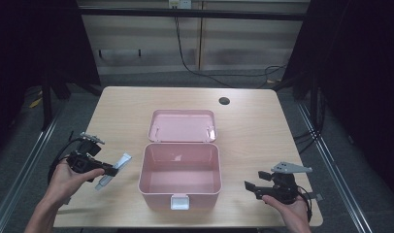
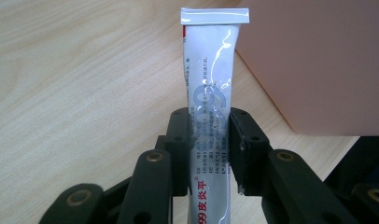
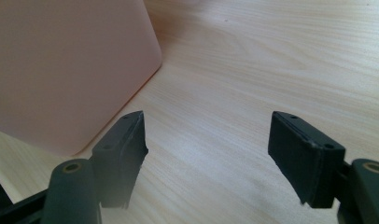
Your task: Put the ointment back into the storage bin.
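The left gripper (image 2: 210, 140) has its jaws closed on a white ointment tube (image 2: 210, 93), clamped across the tube's width partway along its body. In the left gripper view the tube's long axis runs straight out along the jaws, its flat crimped end pointing away from the hand. From the high view the tube (image 1: 115, 167) sits at the left of the table (image 1: 253, 126), just beside the left wall of the open pink box (image 1: 179, 191), crimped end angled up and toward it. I cannot tell whether the tube is lifted or resting on the table.

The box lies to the tube's right, its cavity bare, its lid (image 1: 183, 125) thrown back flat behind it. A white latch (image 1: 179, 201) hangs at the front wall. The near left wall appears to be the only barrier between tube and cavity; a move inside would likely need clearance over that rim.

The right gripper (image 1: 255, 187) hovers well apart at the box's right, jaws spread wide, holding nothing. The left hand is plainly the nearer.
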`<state>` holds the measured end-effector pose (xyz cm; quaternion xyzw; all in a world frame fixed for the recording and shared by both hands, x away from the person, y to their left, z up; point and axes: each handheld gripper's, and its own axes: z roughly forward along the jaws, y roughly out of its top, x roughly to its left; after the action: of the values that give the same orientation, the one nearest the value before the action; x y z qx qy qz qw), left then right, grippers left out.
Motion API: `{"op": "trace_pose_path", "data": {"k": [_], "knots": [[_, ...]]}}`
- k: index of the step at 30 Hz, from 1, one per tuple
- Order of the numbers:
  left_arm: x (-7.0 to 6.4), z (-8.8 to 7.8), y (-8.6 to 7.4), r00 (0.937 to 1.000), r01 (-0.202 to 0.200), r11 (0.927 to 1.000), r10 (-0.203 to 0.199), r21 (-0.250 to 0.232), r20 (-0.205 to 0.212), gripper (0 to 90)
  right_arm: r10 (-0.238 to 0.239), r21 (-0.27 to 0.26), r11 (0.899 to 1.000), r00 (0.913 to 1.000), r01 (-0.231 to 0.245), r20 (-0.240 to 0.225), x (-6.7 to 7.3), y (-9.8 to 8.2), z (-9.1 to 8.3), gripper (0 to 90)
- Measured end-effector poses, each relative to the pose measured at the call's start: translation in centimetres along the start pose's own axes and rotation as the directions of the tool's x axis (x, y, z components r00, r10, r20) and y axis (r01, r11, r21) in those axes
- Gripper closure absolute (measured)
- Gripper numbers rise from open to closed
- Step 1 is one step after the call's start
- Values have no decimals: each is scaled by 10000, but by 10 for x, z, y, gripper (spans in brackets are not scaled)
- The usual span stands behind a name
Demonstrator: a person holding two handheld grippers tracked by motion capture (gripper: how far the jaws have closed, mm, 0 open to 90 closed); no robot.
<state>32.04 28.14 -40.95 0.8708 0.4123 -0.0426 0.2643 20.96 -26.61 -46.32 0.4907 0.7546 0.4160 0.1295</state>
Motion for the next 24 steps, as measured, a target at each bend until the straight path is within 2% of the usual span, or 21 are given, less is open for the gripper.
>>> {"op": "trace_pose_path", "data": {"k": [1, 4, 7, 8, 11, 12, 13, 16, 20, 22, 24], "knots": [[0, -1, -1, 10000, 78, 9999, -77, -82, 46, 711, 6, 2, 10000, 10000, -6, -1, 0, 0, 0, 275], [-1, -3, -3, 9997, -26, 10000, 28, -75, 230, 711, 24, 1, 10000, 10000, -24, -4, 0, 0, 0, 275], [-2, -6, -3, 9997, -88, 9999, 90, -123, 228, 711, -9, -8, 10000, 10000, 9, -14, 0, 0, 0, 274], [-2, -8, -3, 9993, -243, 9997, 244, -33, 295, 711, -5, -4, 10000, 10000, 5, -5, 0, 0, 0, 274], [-4, -11, -2, 9993, -246, 9996, 249, -109, 285, 711, 22, 15, 10000, 10000, -22, -4, 0, 0, 0, 274], [-6, -14, -1, 9986, -188, 9997, 197, -173, 492, 711, 19, 13, 10000, 10000, -19, -13, 0, 0, 0, 274], [-7, -17, 0, 9978, -347, 9993, 352, -105, 565, 711, 23, 3, 10000, 10000, -24, 3, 0, 0, 0, 274], [-11, -22, 2, 9974, -429, 9990, 437, -155, 573, 711, 19, 17, 10000, 10000, -19, -9, 0, 0, 0, 274], [-15, -28, 5, 9952, -553, 9977, 583, -396, 781, 711, 19, 20, 10000, 10000, -19, -11, 0, 0, 0, 274], [-16, -30, 6, 9955, -455, 9975, 498, -543, 808, 711, 24, 11, 10000, 10000, -24, -17, 0, 0, 0, 274], [-18, -34, 8, 9939, -669, 9965, 709, -492, 843, 711, 27, 13, 10000, 10000, -27, -12, 0, 0, 0, 274]]}}
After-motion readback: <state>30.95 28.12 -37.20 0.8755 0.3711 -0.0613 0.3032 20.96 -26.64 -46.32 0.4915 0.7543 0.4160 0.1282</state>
